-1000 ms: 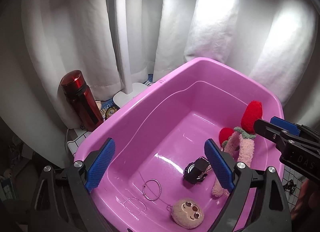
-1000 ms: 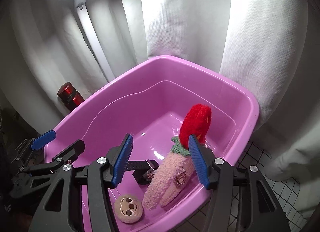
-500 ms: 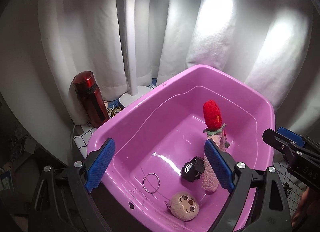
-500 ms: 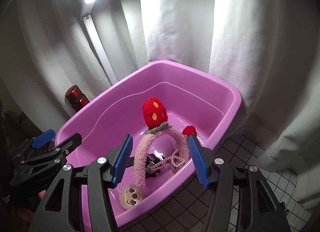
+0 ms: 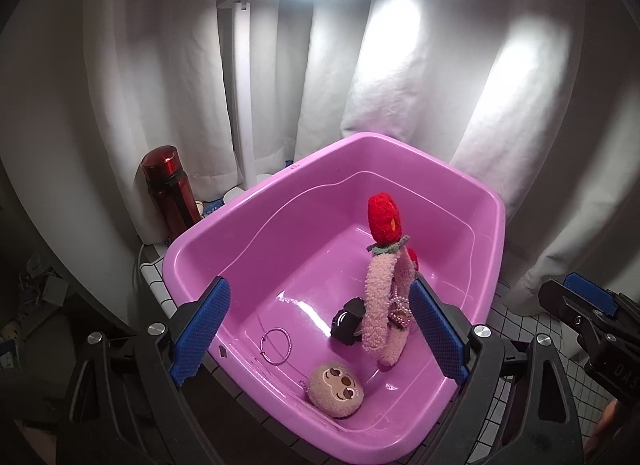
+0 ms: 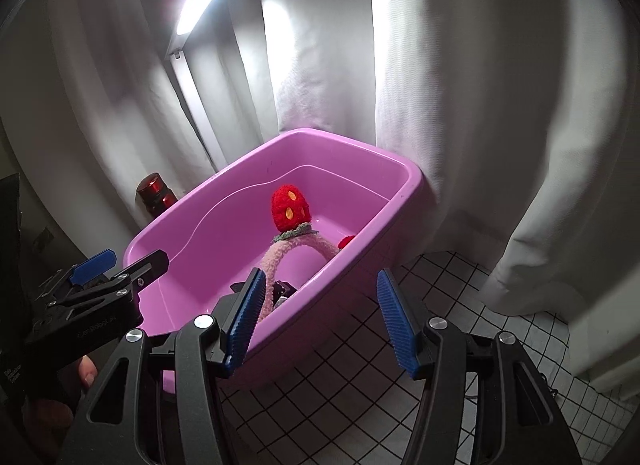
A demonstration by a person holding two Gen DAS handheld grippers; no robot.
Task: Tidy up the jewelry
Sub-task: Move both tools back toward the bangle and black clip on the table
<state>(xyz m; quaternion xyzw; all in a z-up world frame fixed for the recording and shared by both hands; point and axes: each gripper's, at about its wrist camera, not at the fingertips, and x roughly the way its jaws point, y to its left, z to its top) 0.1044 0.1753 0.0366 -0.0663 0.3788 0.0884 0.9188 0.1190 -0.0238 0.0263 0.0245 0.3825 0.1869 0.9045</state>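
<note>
Hovering released at lower frame, left gripper (image 5: 316, 333) and right gripper (image 6: 320, 317) both empty, round plush charm (image 5: 335, 389) nearest, thin ring (image 5: 275, 345) beside, fuzzy pink headband (image 5: 380, 305) upright mid-frame inside purple tub (image 5: 240, 209), red bottle (image 5: 170, 189) upper left behind.

A dark red bottle (image 5: 170, 191) stands at the tiled counter's (image 6: 440, 305) back edge, against white curtains (image 5: 400, 65), beside a white lamp post (image 5: 243, 105).
</note>
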